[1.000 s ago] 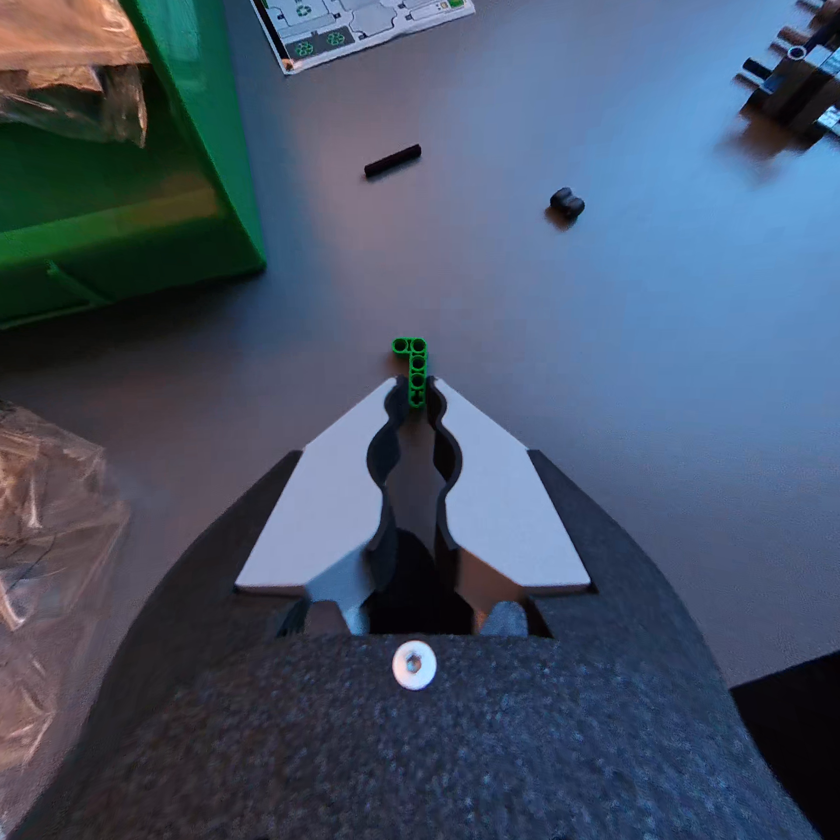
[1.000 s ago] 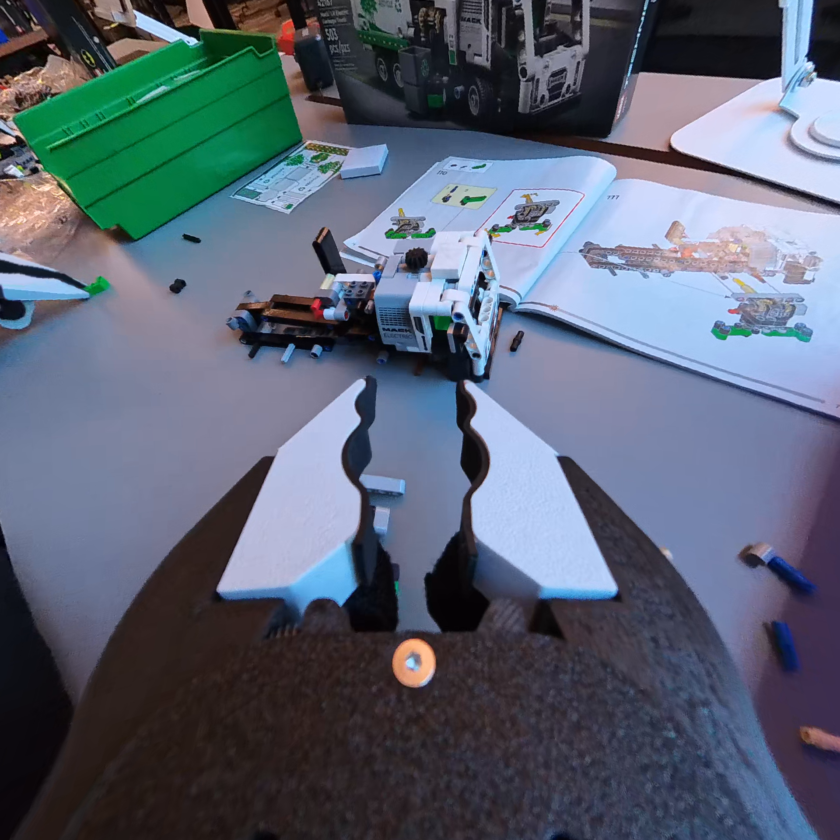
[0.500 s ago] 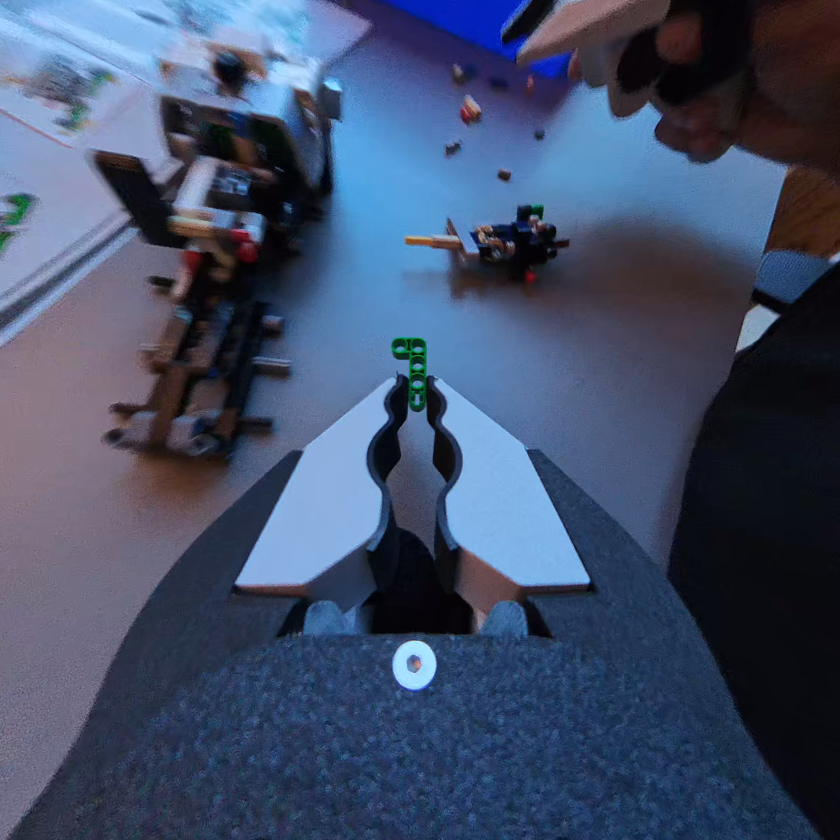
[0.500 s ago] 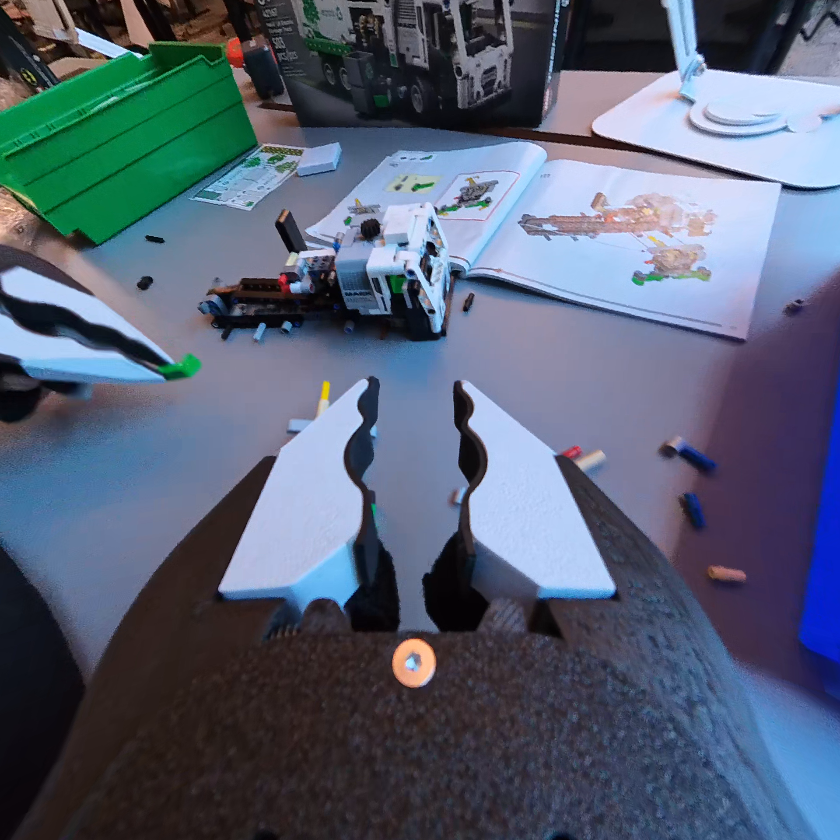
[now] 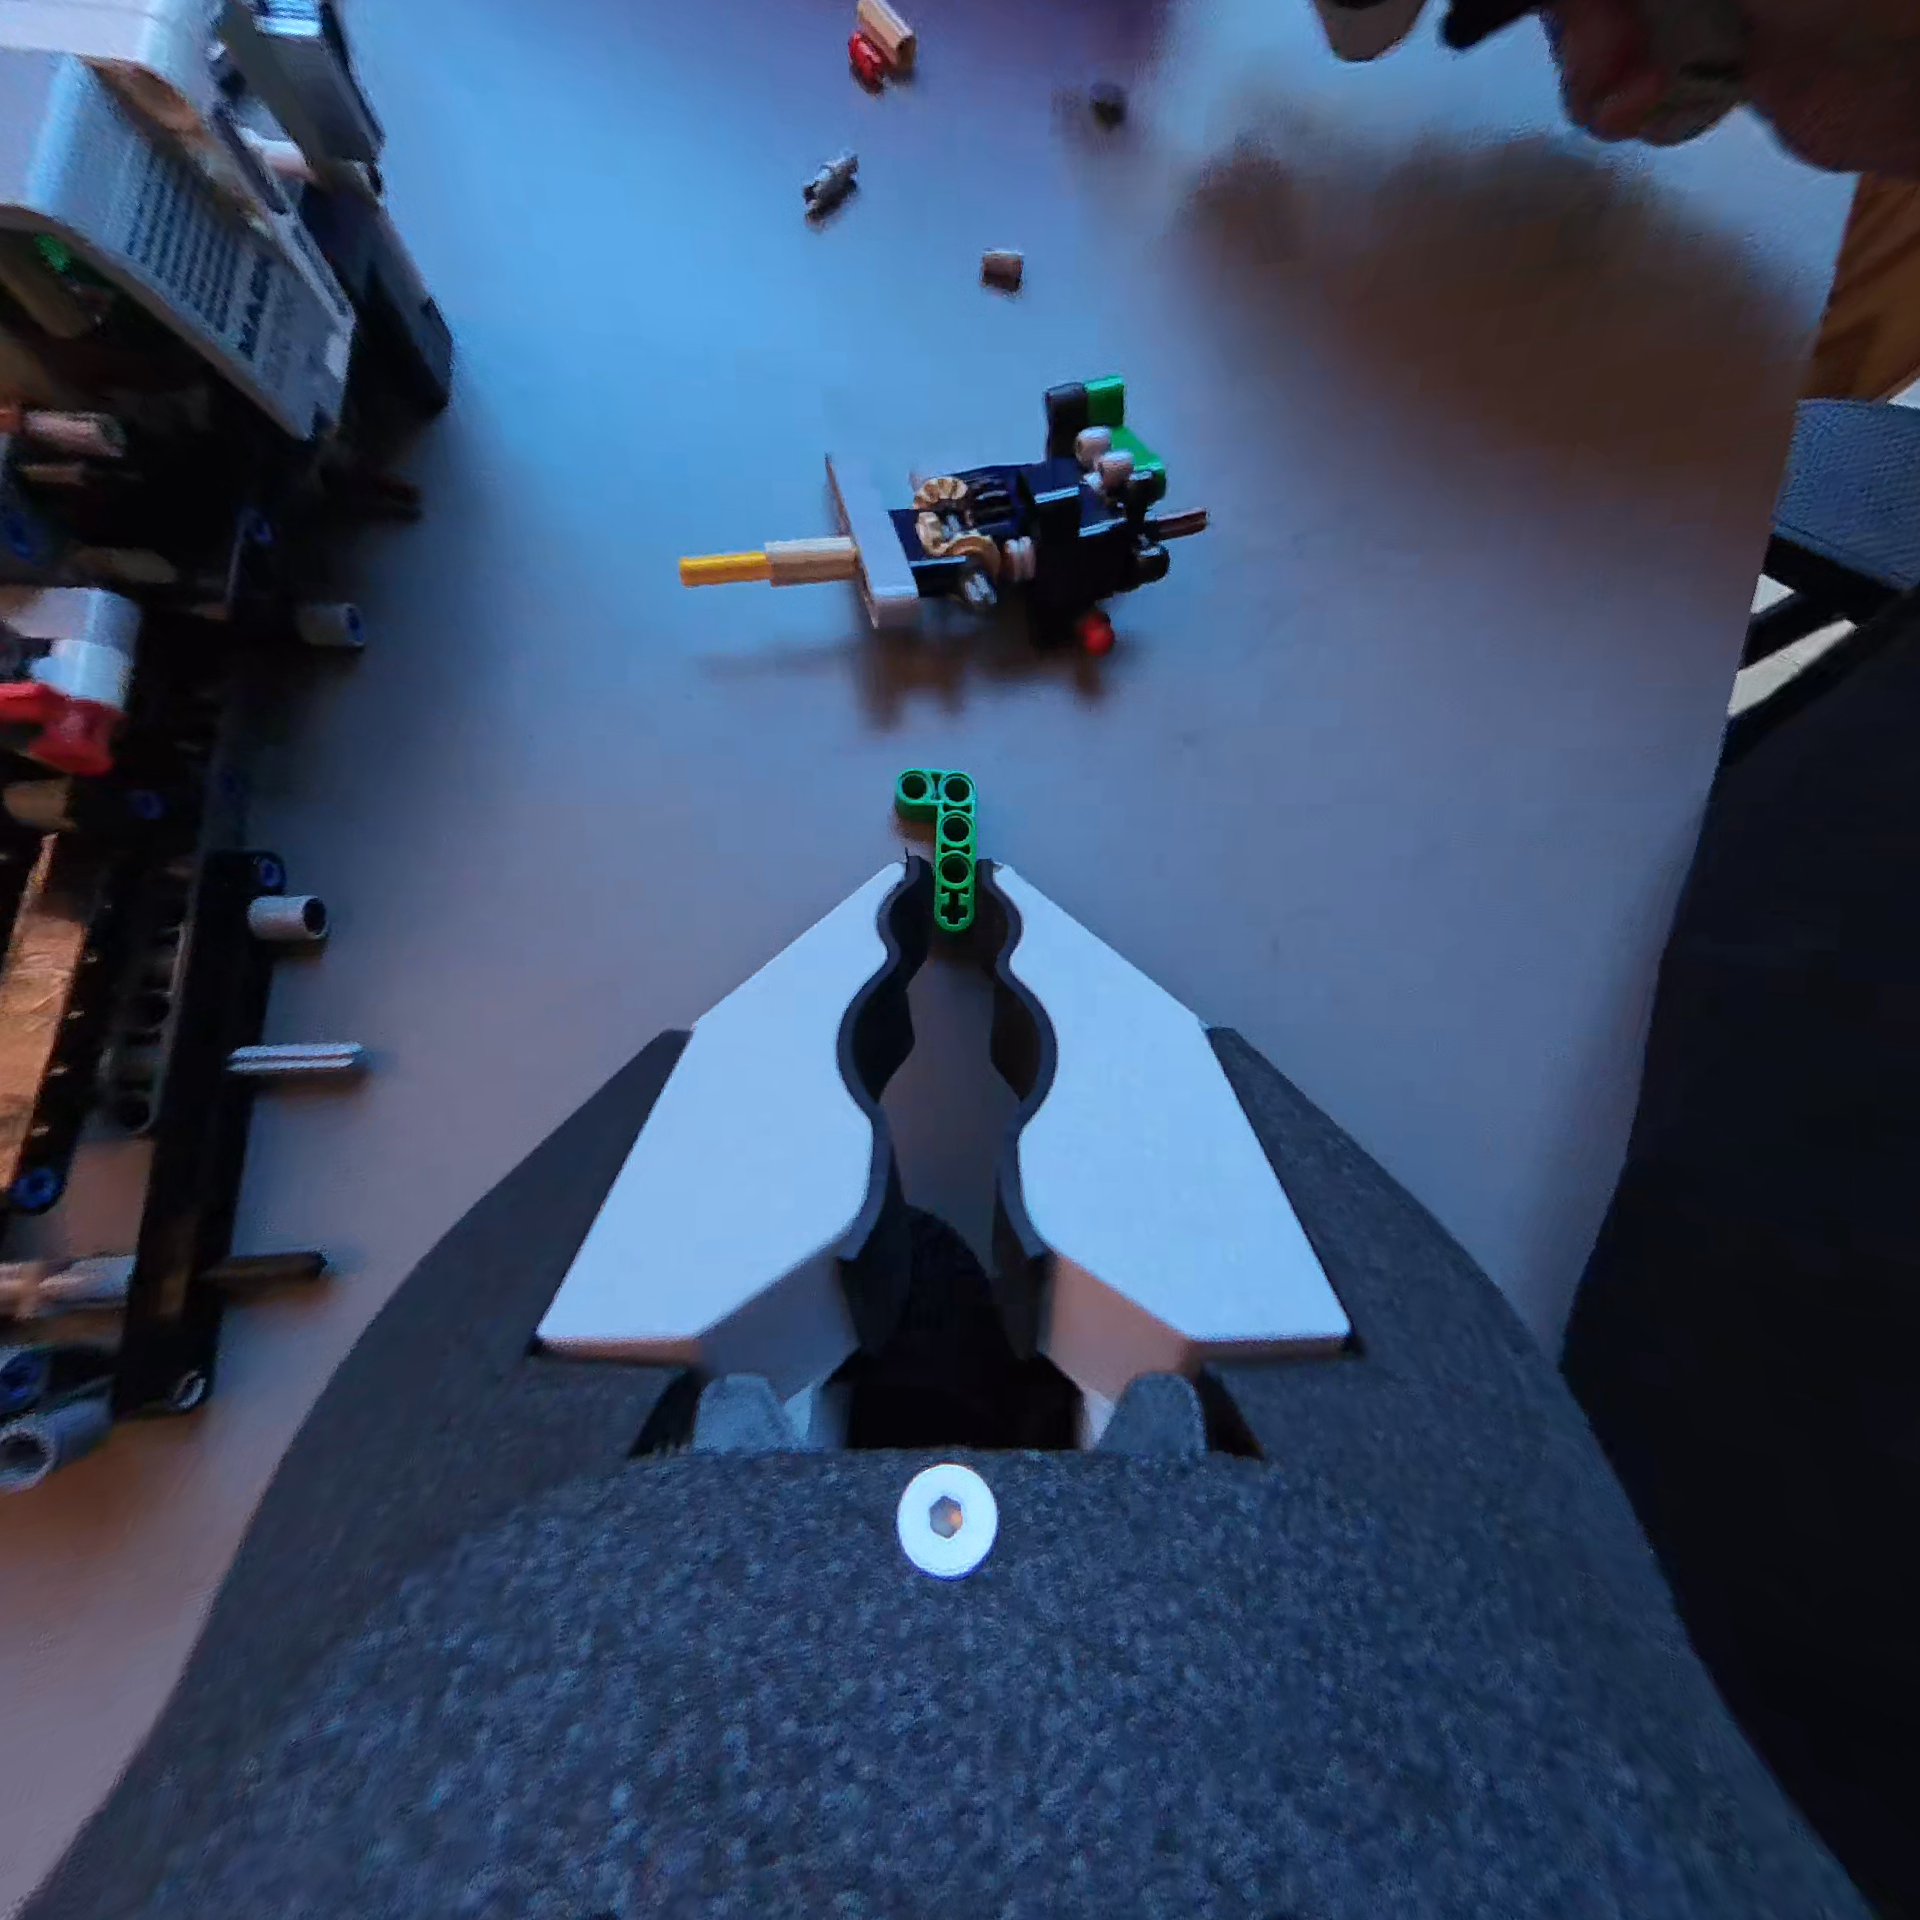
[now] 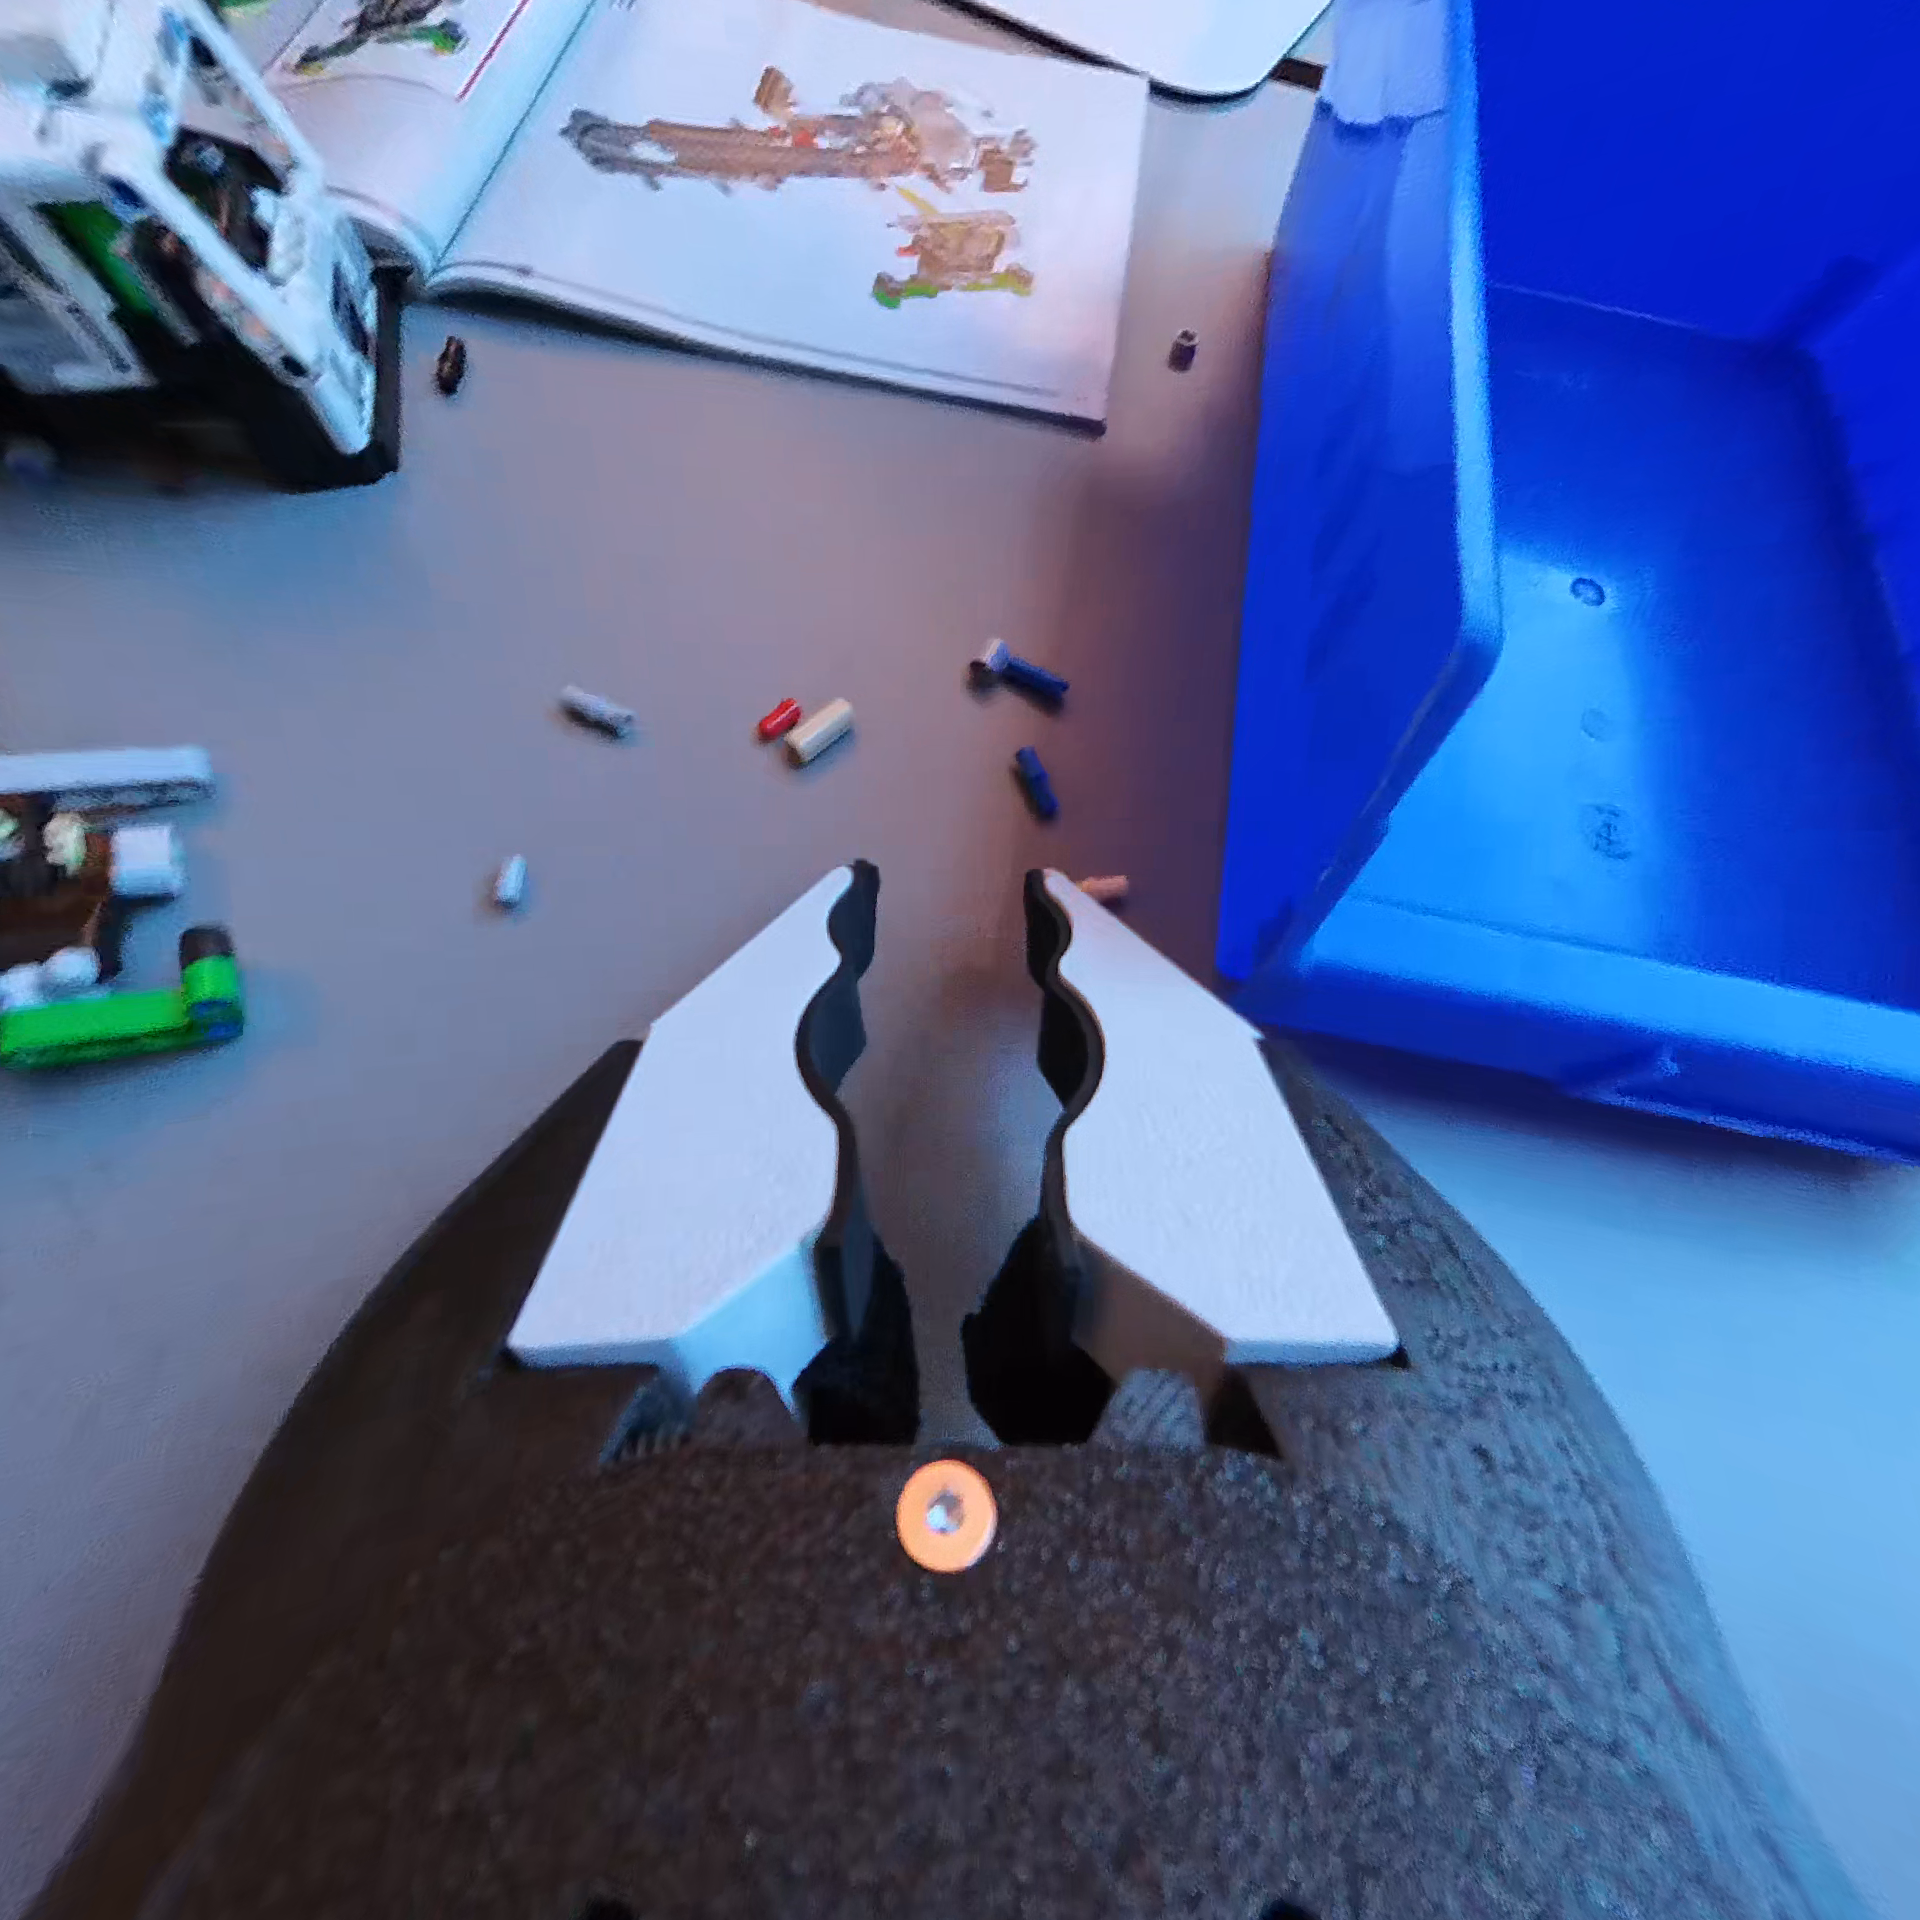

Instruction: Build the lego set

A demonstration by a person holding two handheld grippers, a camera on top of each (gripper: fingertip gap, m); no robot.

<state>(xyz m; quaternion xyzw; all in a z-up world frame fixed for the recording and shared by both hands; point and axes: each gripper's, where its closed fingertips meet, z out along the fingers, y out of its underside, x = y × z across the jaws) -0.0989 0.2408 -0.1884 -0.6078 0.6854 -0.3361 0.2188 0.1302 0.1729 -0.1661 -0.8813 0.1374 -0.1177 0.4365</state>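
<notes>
My left gripper is shut on a small green L-shaped beam, held above the grey table. Just beyond it lies a small black sub-assembly with a yellow axle, tan gears and green parts. The truck chassis runs along the left edge of the left wrist view. My right gripper is open and empty over the table. In the right wrist view the white truck cab is at the top left and the sub-assembly is at the left edge.
A blue bin stands close on the right of the right gripper. The open instruction booklet lies at the back. Several loose pins are scattered ahead of the right gripper. A person's hand and dark clothing are on the right. Some 25 centimetres of space lies between my two pairs of fingers. Both grippers' tips are roughly 15 centimetres from the white truck cab. Seen from the left wrist view as well.
My left gripper swung right with the green beam, from near the green bin to the sub-assembly. My right gripper swung right from the truck toward the loose pins and blue bin.
</notes>
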